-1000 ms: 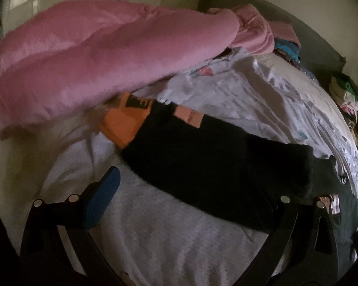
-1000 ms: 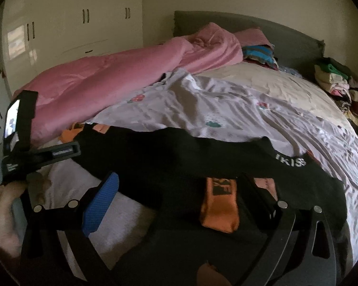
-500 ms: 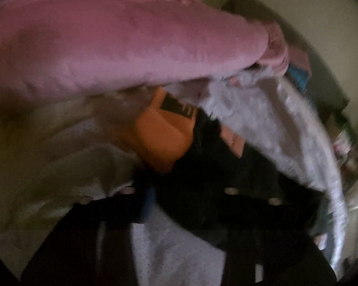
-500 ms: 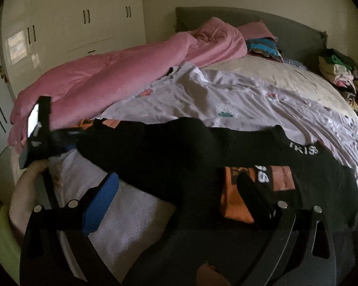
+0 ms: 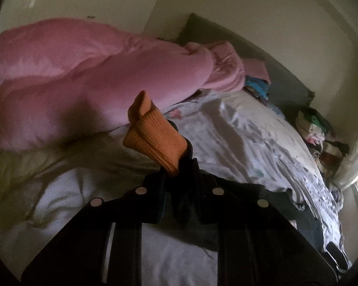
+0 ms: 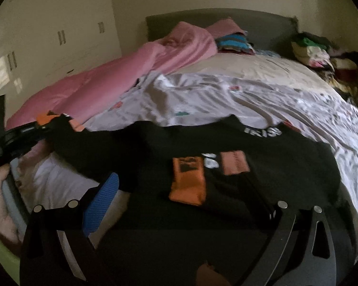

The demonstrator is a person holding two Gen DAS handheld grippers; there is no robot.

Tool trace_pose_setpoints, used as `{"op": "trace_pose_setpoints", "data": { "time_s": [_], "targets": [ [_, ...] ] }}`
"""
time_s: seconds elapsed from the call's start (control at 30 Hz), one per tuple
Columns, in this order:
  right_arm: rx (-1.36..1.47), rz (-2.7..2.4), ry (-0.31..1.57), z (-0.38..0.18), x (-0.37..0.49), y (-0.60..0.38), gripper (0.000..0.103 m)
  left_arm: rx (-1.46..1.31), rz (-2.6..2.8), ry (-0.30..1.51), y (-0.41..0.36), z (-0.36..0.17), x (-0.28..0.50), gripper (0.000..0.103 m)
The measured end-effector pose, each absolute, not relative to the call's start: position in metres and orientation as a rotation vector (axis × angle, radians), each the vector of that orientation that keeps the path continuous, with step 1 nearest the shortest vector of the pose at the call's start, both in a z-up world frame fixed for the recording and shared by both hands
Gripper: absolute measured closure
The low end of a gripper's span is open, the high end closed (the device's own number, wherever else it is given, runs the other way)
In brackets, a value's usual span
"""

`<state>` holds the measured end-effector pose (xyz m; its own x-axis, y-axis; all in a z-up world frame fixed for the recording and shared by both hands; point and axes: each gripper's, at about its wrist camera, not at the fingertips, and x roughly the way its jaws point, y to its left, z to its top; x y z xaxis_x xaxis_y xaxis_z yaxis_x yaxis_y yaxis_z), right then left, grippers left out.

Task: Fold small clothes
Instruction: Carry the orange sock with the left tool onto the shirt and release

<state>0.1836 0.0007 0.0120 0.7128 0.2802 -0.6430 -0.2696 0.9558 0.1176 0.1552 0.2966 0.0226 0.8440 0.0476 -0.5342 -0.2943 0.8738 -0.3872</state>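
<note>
A black long-sleeved top [image 6: 155,147] with orange cuffs lies spread on the bed. My left gripper [image 5: 176,174] is closing its jaws on the end of one black sleeve, pinched between them, and holds it off the sheet. That sleeve's orange cuff [image 5: 155,140] sticks up beyond the fingertips. The right wrist view shows the same gripper [image 6: 35,128] at the far left, held by a hand [image 6: 2,190], with the sleeve stretched toward it. My right gripper [image 6: 181,186] hovers open just above the top's front. The other orange cuff [image 6: 187,183] lies between its spread fingers, untouched.
A pink duvet [image 6: 107,78] is bunched along the bed's left side. The printed lilac sheet [image 6: 202,95] covers the middle. Folded clothes [image 6: 234,41] sit at the grey headboard, and a mixed pile [image 6: 317,52] lies at the far right. White wardrobe doors [image 6: 47,35] stand behind.
My left gripper went from wide open to clamped on the sleeve end and rose, lifting the orange cuff off the bed. The right gripper drifted sideways over the top, still open.
</note>
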Motion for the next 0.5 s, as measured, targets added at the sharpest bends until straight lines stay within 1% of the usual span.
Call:
{"op": "trace_pose_setpoints", "data": {
  "time_s": [0.3,0.5],
  "targets": [
    [0.069,0.223,0.683,0.025,0.17,-0.067,0.005,-0.375,0.079,0.458,0.226,0.065,0.144,0.093],
    [0.122,0.164,0.658,0.029,0.16,-0.109,0.005,-0.297,-0.006,0.469,0.173,0.074,0.148,0.093]
  ]
}}
